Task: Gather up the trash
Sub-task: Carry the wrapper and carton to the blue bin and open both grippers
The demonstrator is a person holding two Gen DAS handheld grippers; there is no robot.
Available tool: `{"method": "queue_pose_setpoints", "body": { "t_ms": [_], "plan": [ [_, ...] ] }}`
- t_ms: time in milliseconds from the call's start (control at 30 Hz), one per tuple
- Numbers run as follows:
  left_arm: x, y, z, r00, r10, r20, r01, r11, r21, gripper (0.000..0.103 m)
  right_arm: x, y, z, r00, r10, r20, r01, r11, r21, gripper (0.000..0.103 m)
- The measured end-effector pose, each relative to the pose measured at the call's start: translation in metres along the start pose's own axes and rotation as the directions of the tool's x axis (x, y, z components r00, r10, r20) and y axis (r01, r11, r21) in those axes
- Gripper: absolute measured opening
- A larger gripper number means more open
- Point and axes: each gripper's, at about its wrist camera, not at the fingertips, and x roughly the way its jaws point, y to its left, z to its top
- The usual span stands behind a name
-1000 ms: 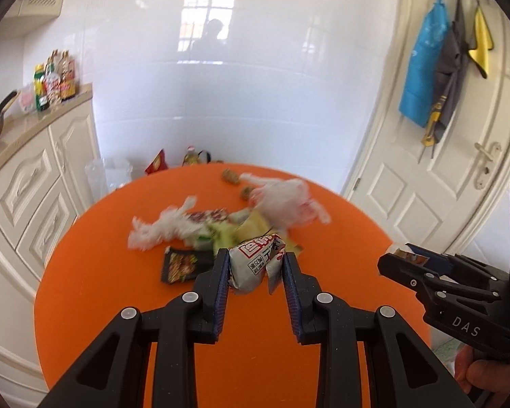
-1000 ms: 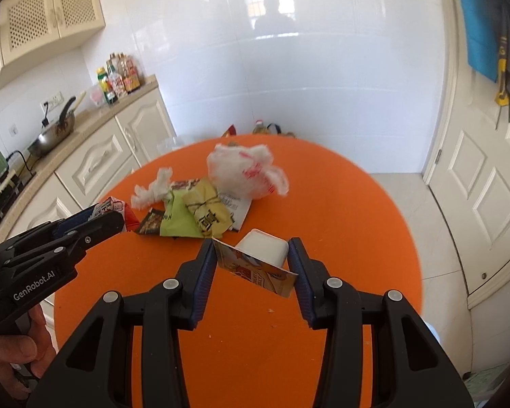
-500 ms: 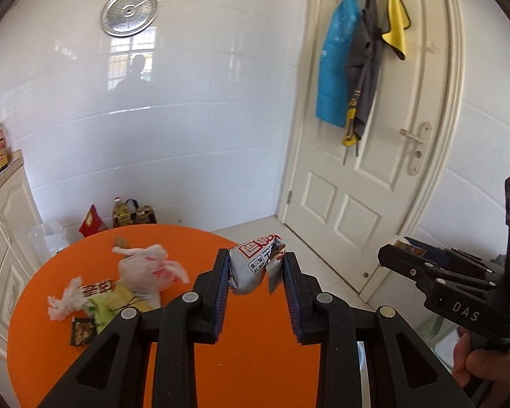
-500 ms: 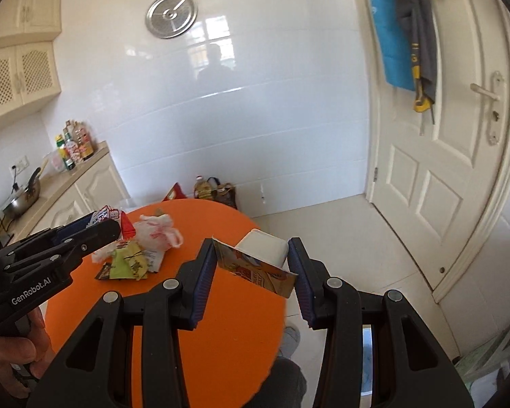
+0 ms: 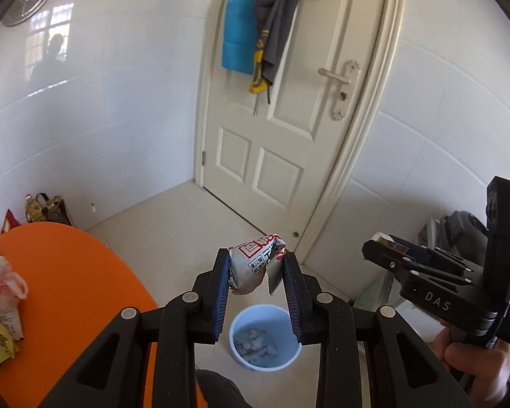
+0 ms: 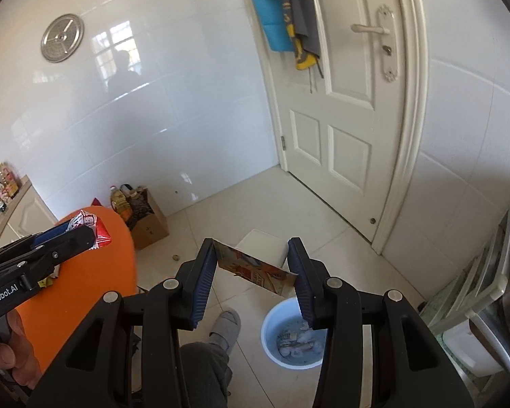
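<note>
My left gripper [image 5: 256,265] is shut on a crumpled white and red snack wrapper [image 5: 255,267], held in the air above and in front of a light blue trash bucket [image 5: 265,336] on the floor. The right gripper [image 6: 253,258] is shut on a white paper cup with a printed lid flap [image 6: 256,265], above and left of the same bucket [image 6: 294,335], which has trash inside. Each gripper shows in the other's view: the right gripper [image 5: 391,255] at the right edge, the left gripper [image 6: 85,234] with its wrapper at the left edge.
The orange round table [image 5: 68,272] lies to the left with a tied white bag [image 5: 1,280] and green wrappers on it. A white door [image 5: 289,119] with hanging clothes stands ahead. A person's knee and slippered foot [image 6: 224,326] are below. Shelving [image 6: 486,289] stands right; a cardboard box [image 6: 151,222] sits by the wall.
Both grippers swung right, off the table and toward the door, each keeping its load. The table slid to the left edge and the blue bucket came into view below.
</note>
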Motion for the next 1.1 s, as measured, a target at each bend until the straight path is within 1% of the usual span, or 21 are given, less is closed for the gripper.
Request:
{"method": "queue_pose_setpoints", "body": {
  "t_ms": [67, 167, 267, 333, 433, 467, 500, 567, 600, 667, 700, 767, 800, 867, 900, 933, 967, 1000, 1033, 1067, 1100],
  "plan": [
    [0.026, -0.006, -0.004, 0.998, -0.019, -0.052, 0.019, 1.000, 0.007, 0.026, 0.018, -0.020, -0.009, 0.999, -0.019, -0.042, 0.020, 0.999, 0.032, 0.043],
    [0.064, -0.011, -0.011, 0.990, -0.048, -0.134, 0.049, 0.999, 0.005, 0.026, 0.050, -0.047, -0.024, 0.993, -0.030, -0.115, 0.040, 0.996, 0.081, 0.043],
    [0.101, -0.019, -0.018, 0.972, -0.074, -0.225, 0.075, 0.997, -0.003, 0.026, 0.079, -0.066, -0.039, 0.984, -0.032, -0.178, 0.053, 0.992, 0.115, 0.043],
    [0.125, -0.016, -0.018, 0.959, -0.077, -0.272, 0.080, 0.997, -0.001, 0.026, 0.100, -0.077, -0.047, 0.975, -0.028, -0.219, 0.059, 0.989, 0.137, 0.043],
    [0.163, -0.005, -0.010, 0.937, -0.081, -0.340, 0.080, 0.997, -0.016, 0.026, 0.124, -0.090, -0.055, 0.965, -0.014, -0.263, 0.061, 0.983, 0.171, 0.043],
    [0.172, -0.004, -0.012, 0.929, -0.085, -0.361, 0.082, 0.996, -0.024, 0.026, 0.133, -0.095, -0.058, 0.961, -0.010, -0.276, 0.062, 0.981, 0.181, 0.043],
    [0.182, -0.004, -0.015, 0.919, -0.089, -0.384, 0.082, 0.996, -0.035, 0.026, 0.140, -0.097, -0.060, 0.957, -0.008, -0.289, 0.065, 0.980, 0.187, 0.043],
    [0.214, 0.001, -0.003, 0.900, -0.096, -0.425, 0.081, 0.995, -0.054, 0.027, 0.155, -0.104, -0.065, 0.949, 0.002, -0.314, 0.066, 0.976, 0.207, 0.044],
    [0.225, 0.004, -0.003, 0.889, -0.104, -0.446, 0.083, 0.994, -0.066, 0.027, 0.161, -0.107, -0.067, 0.945, 0.008, -0.327, 0.067, 0.974, 0.215, 0.044],
    [0.241, 0.009, -0.003, 0.870, -0.113, -0.481, 0.082, 0.993, -0.084, 0.027, 0.175, -0.112, -0.071, 0.936, 0.024, -0.352, 0.063, 0.970, 0.233, 0.044],
    [0.250, 0.011, -0.001, 0.861, -0.114, -0.495, 0.080, 0.993, -0.090, 0.030, 0.180, -0.115, -0.074, 0.933, 0.030, -0.360, 0.063, 0.968, 0.244, 0.044],
    [0.265, 0.013, 0.003, 0.850, -0.115, -0.515, 0.074, 0.992, -0.098, 0.031, 0.189, -0.118, -0.078, 0.926, 0.038, -0.376, 0.065, 0.964, 0.257, 0.045],
    [0.277, 0.018, 0.010, 0.845, -0.107, -0.524, 0.066, 0.993, -0.097, 0.035, 0.194, -0.121, -0.080, 0.924, 0.042, -0.379, 0.067, 0.961, 0.268, 0.046],
    [0.287, 0.023, 0.010, 0.833, -0.101, -0.543, 0.056, 0.994, -0.098, 0.038, 0.203, -0.126, -0.083, 0.916, 0.044, -0.399, 0.078, 0.956, 0.284, 0.046],
    [0.300, 0.028, 0.018, 0.829, -0.100, -0.550, 0.054, 0.994, -0.099, 0.045, 0.206, -0.128, -0.085, 0.914, 0.044, -0.403, 0.081, 0.955, 0.286, 0.046],
    [0.314, 0.025, 0.024, 0.827, -0.088, -0.556, 0.045, 0.995, -0.091, 0.051, 0.207, -0.129, -0.085, 0.914, 0.043, -0.404, 0.085, 0.953, 0.292, 0.050],
    [0.314, 0.026, 0.026, 0.829, -0.072, -0.555, 0.033, 0.996, -0.081, 0.062, 0.208, -0.131, -0.086, 0.914, 0.041, -0.404, 0.088, 0.951, 0.296, 0.052],
    [0.316, 0.025, 0.024, 0.832, -0.066, -0.551, 0.029, 0.997, -0.075, 0.068, 0.208, -0.133, -0.087, 0.914, 0.038, -0.404, 0.093, 0.950, 0.298, 0.057],
    [0.320, 0.020, 0.024, 0.831, -0.058, -0.554, 0.025, 0.997, -0.068, 0.070, 0.207, -0.133, -0.087, 0.916, 0.030, -0.401, 0.101, 0.948, 0.301, 0.066],
    [0.320, 0.019, 0.026, 0.829, -0.047, -0.557, 0.015, 0.998, -0.061, 0.077, 0.206, -0.135, -0.087, 0.918, 0.024, -0.397, 0.106, 0.947, 0.303, 0.072],
    [0.318, 0.015, 0.020, 0.831, -0.037, -0.555, 0.007, 0.998, -0.057, 0.081, 0.204, -0.136, -0.087, 0.920, 0.014, -0.392, 0.115, 0.946, 0.303, 0.083]
  ]
}}
